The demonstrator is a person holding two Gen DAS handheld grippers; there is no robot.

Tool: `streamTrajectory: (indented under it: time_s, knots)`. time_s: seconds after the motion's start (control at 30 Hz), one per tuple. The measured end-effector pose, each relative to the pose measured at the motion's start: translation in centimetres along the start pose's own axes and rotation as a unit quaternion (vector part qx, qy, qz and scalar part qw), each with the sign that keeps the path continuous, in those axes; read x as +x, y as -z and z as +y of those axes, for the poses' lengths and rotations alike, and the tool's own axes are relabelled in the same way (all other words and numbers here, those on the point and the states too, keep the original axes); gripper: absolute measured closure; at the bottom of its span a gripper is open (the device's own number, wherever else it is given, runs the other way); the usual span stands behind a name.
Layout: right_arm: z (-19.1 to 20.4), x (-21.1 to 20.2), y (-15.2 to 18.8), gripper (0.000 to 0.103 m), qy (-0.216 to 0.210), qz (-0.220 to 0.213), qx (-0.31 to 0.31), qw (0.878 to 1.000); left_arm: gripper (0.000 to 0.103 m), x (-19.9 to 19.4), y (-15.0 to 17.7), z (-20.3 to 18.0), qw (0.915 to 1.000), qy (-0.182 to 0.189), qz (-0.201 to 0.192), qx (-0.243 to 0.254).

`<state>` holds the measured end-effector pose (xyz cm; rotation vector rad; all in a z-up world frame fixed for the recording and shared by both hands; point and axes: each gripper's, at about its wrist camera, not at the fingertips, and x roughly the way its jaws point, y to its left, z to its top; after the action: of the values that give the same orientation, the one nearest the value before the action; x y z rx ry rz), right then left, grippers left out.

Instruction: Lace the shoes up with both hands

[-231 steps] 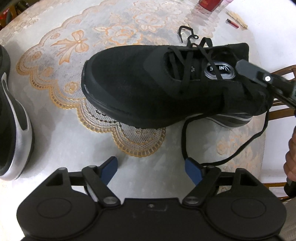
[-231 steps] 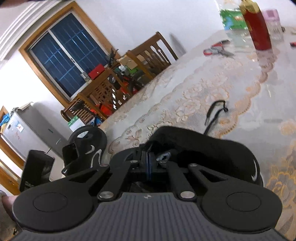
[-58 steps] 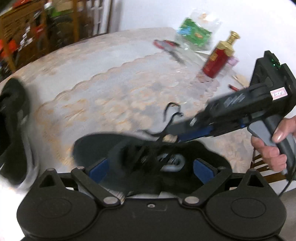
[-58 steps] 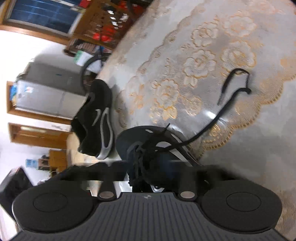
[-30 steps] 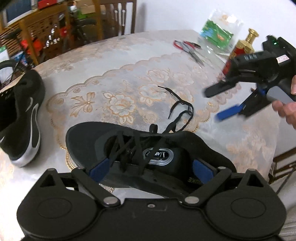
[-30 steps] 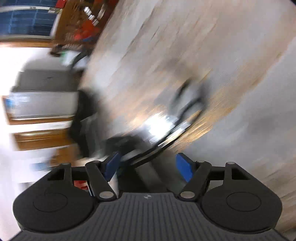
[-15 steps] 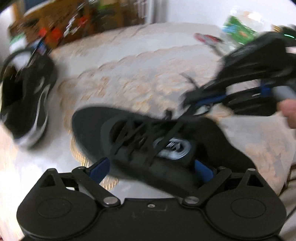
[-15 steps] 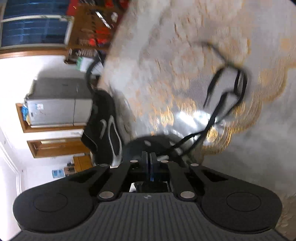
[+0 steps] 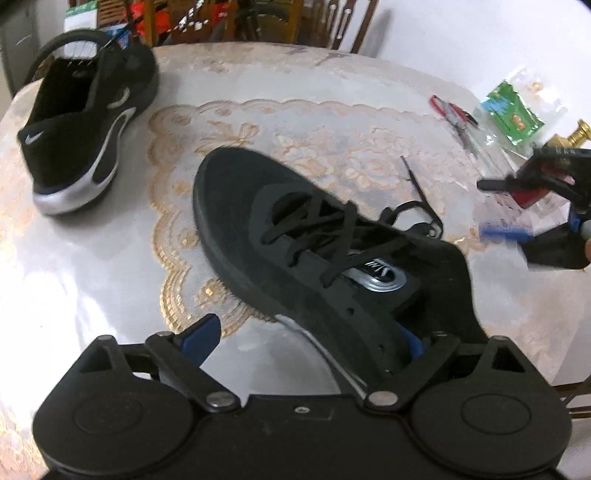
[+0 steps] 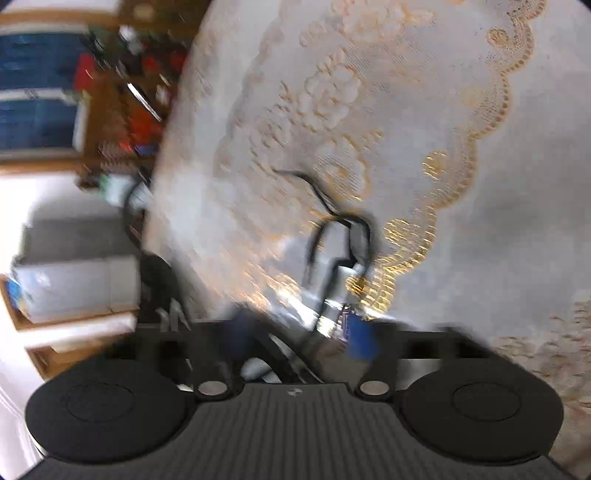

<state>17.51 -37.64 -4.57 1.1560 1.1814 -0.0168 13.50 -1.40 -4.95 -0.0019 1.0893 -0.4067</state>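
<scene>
A black shoe (image 9: 258,221) lies on the lace tablecloth, toe pointing away to the left, its black lace (image 9: 325,229) crossed through several eyelets. The lace's loose ends (image 9: 419,199) curl on the cloth beyond the tongue; in the blurred right wrist view they show as a dark lace loop (image 10: 332,229). My left gripper (image 9: 304,334) is open, with its jaws straddling the shoe's near side wall at the heel. My right gripper (image 9: 487,208) hovers open at the right edge, clear of the shoe and holding nothing; its fingers (image 10: 360,336) are also apart in its own view.
A second black shoe with a silver sole (image 9: 85,122) sits at the far left of the table. Red-handled scissors (image 9: 456,118), a green packet (image 9: 513,118) and a gold-capped red bottle (image 9: 569,140) lie at the far right. Wooden chairs (image 9: 332,22) stand behind the table.
My right gripper, shut near the lace by the shoe half a second ago, has opened and drawn away to the right. My left gripper's view has swung, with its right finger now inside the heel.
</scene>
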Motion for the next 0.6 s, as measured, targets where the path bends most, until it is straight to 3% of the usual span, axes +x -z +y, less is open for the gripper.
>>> streamTrajectory:
  time_s: [0.07, 0.17, 0.2, 0.3, 0.4, 0.53, 0.6]
  knots:
    - [1.4, 0.4, -0.3, 0.022, -0.004, 0.015, -0.025, 1.0, 0.01, -0.1, -0.1, -0.1, 1.0, 0.003, 0.0, 0.001]
    - [4.5, 3.6, -0.4, 0.015, -0.048, 0.088, -0.042, 0.994, 0.01, -0.3, -0.4, -0.3, 0.9999, 0.012, -0.006, -0.002]
    - [5.3, 5.0, -0.5, 0.014, -0.043, 0.11, -0.051, 0.992, 0.01, -0.4, -0.5, -0.4, 0.9999, 0.011, -0.007, -0.003]
    - [5.5, 10.0, -1.6, 0.016, 0.043, 0.155, -0.064, 0.985, 0.01, -0.7, -0.8, -0.6, 0.9999, 0.008, -0.012, -0.002]
    - [3.7, 11.4, -3.0, 0.016, 0.082, 0.138, -0.039, 0.986, 0.009, -1.2, -0.9, -0.8, 0.9997, 0.011, -0.022, -0.002]
    - [3.5, 10.6, -5.3, 0.018, 0.105, 0.078, -0.046, 0.99, 0.009, -0.7, -0.9, -0.6, 0.9997, 0.012, -0.02, -0.006]
    - [5.1, 10.6, -6.1, 0.021, 0.134, 0.064, -0.109, 0.983, 0.009, -0.5, -0.8, -0.4, 0.9997, 0.013, -0.017, -0.012]
